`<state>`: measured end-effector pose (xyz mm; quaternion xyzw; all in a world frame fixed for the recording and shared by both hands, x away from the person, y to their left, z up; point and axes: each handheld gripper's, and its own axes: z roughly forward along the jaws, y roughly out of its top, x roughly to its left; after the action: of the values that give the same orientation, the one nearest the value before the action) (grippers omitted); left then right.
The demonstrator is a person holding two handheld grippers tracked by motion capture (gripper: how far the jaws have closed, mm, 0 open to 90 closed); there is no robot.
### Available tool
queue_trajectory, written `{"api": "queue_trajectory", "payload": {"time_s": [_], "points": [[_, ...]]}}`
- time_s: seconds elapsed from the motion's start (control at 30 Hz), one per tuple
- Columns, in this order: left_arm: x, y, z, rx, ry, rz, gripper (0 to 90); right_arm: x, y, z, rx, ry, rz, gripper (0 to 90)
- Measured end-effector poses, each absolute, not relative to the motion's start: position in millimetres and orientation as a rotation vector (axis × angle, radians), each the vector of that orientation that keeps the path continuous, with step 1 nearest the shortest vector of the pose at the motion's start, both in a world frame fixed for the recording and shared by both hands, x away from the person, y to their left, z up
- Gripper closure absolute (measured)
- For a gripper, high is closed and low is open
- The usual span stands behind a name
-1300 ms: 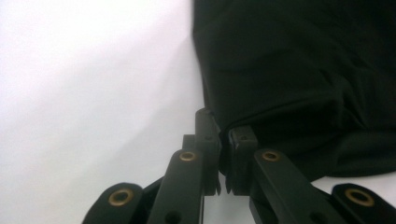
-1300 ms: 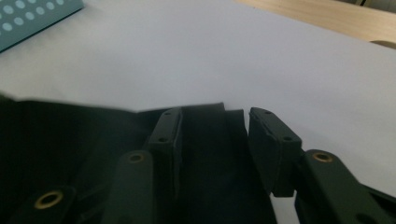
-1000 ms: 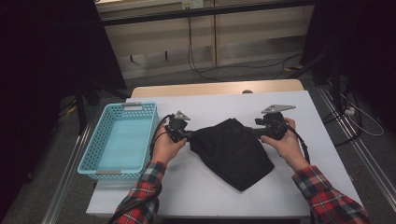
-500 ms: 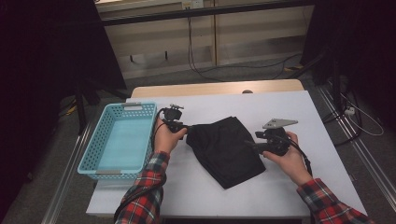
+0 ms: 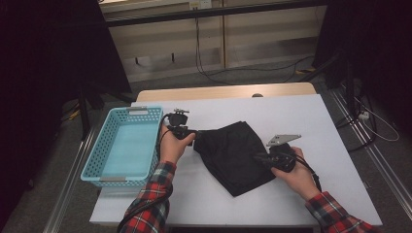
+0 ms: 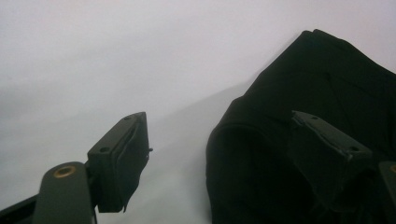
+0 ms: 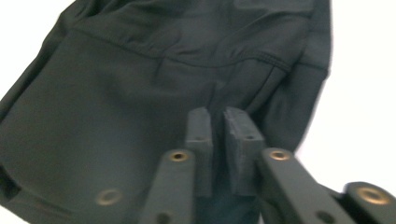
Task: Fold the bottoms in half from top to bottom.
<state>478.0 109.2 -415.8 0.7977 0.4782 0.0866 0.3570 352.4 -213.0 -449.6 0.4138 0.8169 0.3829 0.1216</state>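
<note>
1. Folding looks to be the work in hand: the black garment [image 5: 236,156] lies on the white surface [image 5: 301,116] between the two grippers, bunched into a rough diamond and not yet a neat fold.
2. At the cloth's upper left corner, the left gripper [image 5: 192,134] has just been opening; in the left gripper view its jaws stand spread, one pad [image 6: 122,158] over bare surface and the other in front of the cloth [image 6: 327,102], with nothing pinched between them, so that corner is let go.
3. At the cloth's right edge, the right gripper [image 5: 259,157] has just been closing; in the right gripper view its pads [image 7: 201,140] are pressed nearly together on a ridge of the dark fabric [image 7: 140,93], so I judge it is pinching the garment there.
4. Judged from how things lie, one fold seems partly made, and the smoothing, any further folds and perhaps a move to the blue basket [image 5: 122,145] (which sits just beyond the left gripper, away from the cloth) are left.
5. No brand, label or writing can be read on the garment, basket or grippers.
</note>
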Motion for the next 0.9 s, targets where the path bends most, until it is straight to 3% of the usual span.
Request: {"api": "queue_trajectory", "payload": {"time_s": [0.27, 0.33, 0.37, 0.43, 0.57, 0.63, 0.9], "points": [[483, 102, -435, 2.040, 1.348, 0.172, 21.4, 347, -210, -449, 1.163, 2.417, 1.098, 86.3], [483, 102, -440, 2.042, 1.366, 0.134, 25.3, 345, -211, -449, 1.164, 2.420, 1.101, 86.3], [483, 103, -442, 2.040, 1.373, 0.115, 33.3, 343, -212, -448, 1.165, 2.422, 1.105, 86.1], [481, 103, -442, 2.035, 1.366, 0.120, 33.5, 340, -213, -448, 1.164, 2.415, 1.103, 85.1], [476, 103, -441, 2.062, 1.366, 0.132, 41.5, 335, -217, -445, 1.170, 2.352, 1.148, 69.9], [474, 103, -440, 2.077, 1.366, 0.126, 50.1, 333, -220, -440, 1.185, 2.312, 1.158, 68.1], [472, 99, -437, 2.115, 1.425, 0.033, 74.4, 330, -229, -438, 1.241, 2.205, 1.159, 41.4]]}}
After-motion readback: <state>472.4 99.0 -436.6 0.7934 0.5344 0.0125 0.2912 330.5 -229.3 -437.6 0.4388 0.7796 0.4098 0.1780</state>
